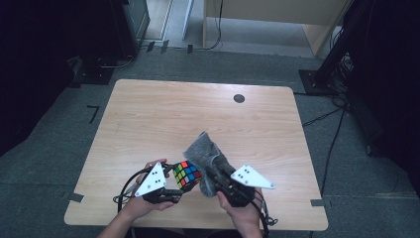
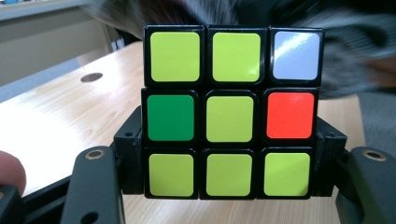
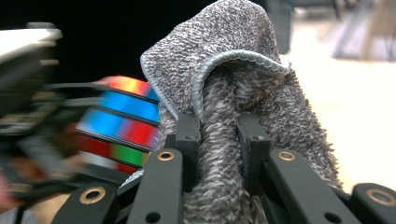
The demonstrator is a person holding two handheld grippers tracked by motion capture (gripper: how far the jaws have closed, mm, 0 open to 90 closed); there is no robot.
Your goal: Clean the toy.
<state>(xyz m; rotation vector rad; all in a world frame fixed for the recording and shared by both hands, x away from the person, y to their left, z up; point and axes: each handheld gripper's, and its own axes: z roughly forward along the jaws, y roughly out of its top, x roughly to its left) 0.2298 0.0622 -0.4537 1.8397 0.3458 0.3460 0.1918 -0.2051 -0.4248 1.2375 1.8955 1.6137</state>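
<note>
A Rubik's cube (image 1: 186, 174) is held above the near part of the wooden table (image 1: 148, 114), with my left gripper (image 1: 173, 191) shut on it. In the left gripper view the cube (image 2: 231, 112) shows a mostly yellow face, clamped at its lower sides between the black jaws. My right gripper (image 1: 215, 176) is shut on a grey fuzzy cloth (image 1: 205, 153), which touches the cube's right side. In the right gripper view the cloth (image 3: 224, 93) bunches up between the jaws, with the blurred cube (image 3: 123, 123) just to its left.
A small dark round hole (image 1: 239, 98) marks the table's far right part. Dark equipment stands and cables (image 1: 337, 74) sit on the grey carpet beyond the table. A person's hands (image 1: 242, 213) hold both grippers at the near edge.
</note>
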